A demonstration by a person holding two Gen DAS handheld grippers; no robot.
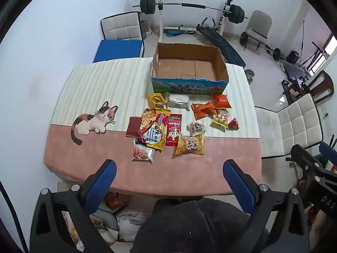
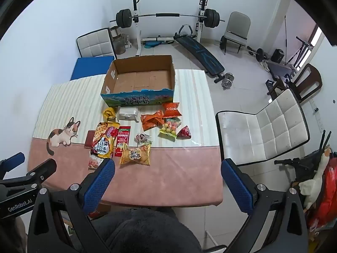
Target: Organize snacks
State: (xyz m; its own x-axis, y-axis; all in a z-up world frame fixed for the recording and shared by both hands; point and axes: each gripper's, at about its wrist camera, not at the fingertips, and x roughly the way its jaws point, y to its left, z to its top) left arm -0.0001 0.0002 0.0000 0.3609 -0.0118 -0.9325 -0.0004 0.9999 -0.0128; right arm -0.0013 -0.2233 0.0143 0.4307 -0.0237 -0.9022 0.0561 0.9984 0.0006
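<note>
Pink-and-striped cloth covers the bench (image 1: 84, 160); an empty brown cardboard box (image 1: 189, 67) sits at twelve o'clock, loose colourful snack packets (image 1: 179, 122) scattered just below it. Left gripper (image 1: 168, 170) and right gripper (image 2: 167, 170) hover at six o'clock, jaws wide apart, holding nothing.

Cardboard box (image 1: 189, 67) at table's (image 1: 147, 175) far side; snack packets (image 1: 179, 124) scattered just near of it; chair (image 2: 263, 130) right of table.

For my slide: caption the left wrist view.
Open left tongs hover above scattered snack packets before an empty cardboard box.
</note>
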